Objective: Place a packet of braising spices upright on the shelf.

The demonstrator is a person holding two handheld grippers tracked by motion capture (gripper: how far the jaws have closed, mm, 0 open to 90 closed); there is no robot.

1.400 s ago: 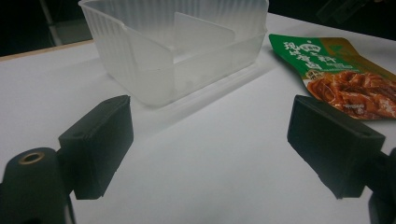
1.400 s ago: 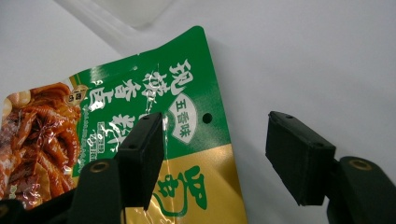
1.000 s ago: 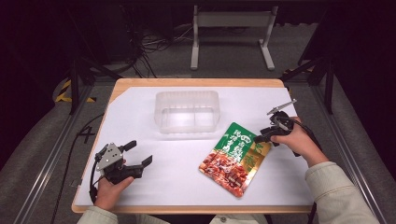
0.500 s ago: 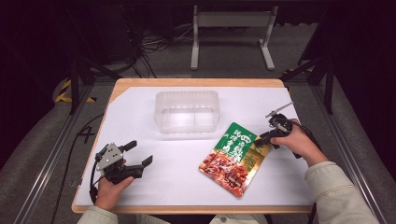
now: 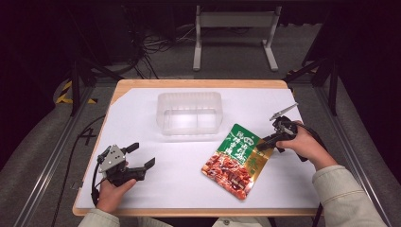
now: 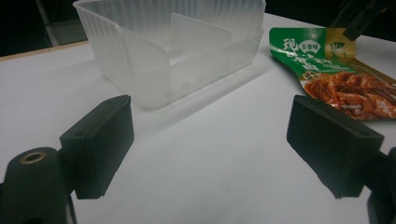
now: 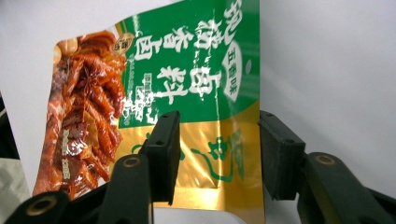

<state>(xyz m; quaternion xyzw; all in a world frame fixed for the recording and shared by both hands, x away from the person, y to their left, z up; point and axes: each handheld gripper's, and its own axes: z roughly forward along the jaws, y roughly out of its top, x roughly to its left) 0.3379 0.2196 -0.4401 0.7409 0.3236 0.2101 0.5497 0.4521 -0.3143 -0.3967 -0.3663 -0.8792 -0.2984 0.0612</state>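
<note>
Pouch (image 5: pixel 237 160) gold edge between closing, not yet pinching right hand-held gripper (image 5: pixel 264 140) jaws; left hand-held gripper (image 5: pixel 142 157) spread.

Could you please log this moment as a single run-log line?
right gripper: jaws closing around gold edge of sauce packet, not yet pinched | left gripper: open, idle | clear tub: empty

Table (image 5: pixel 142 90) with container (image 5: pixel 189 112), pouch (image 5: pixel 235 161)

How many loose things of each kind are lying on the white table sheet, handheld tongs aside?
Clear plastic container: 1
Green and gold food pouch: 1
Total: 2
</note>
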